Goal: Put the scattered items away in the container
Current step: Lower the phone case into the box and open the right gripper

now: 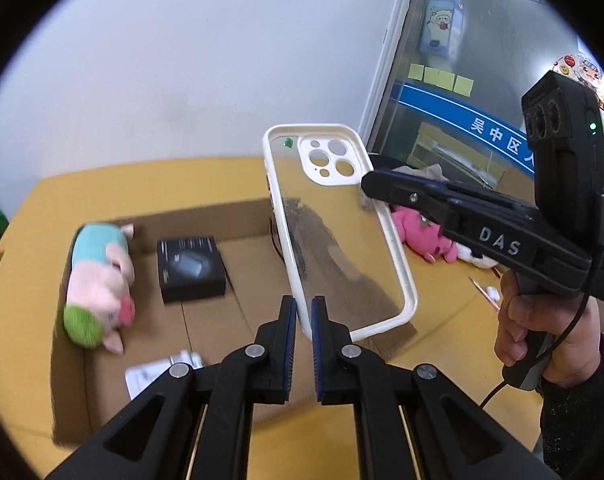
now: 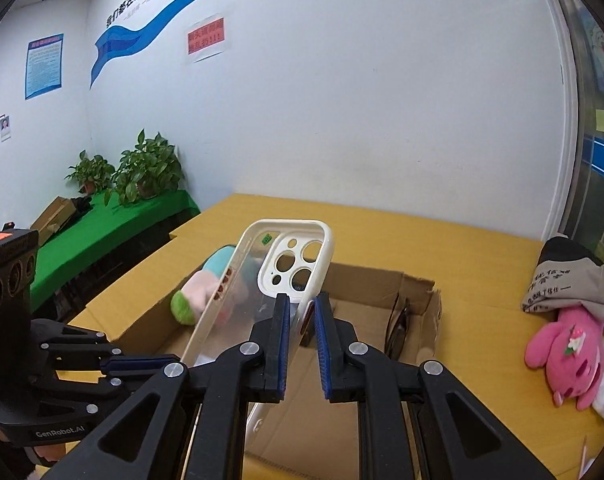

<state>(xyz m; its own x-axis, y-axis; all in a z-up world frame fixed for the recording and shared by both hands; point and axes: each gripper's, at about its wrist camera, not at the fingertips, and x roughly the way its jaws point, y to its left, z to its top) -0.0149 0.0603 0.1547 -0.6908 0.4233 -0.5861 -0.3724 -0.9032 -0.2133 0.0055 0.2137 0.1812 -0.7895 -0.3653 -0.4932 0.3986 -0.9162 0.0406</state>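
I have both tools clamped on the phone case; my left gripper pinches its lower rim, and my right gripper pinches one long side edge; the case hangs tilted in the air above the open cardboard box, clear back and white rim, camera cut-outs uppermost; inside the box lie a pig plush, a small black box and some papers; a pink plush lies on the yellow table, to the right of the box; my right hand grips its handle.

Clear white-rimmed phone case tilted above open cardboard box holding pig plush, black box.
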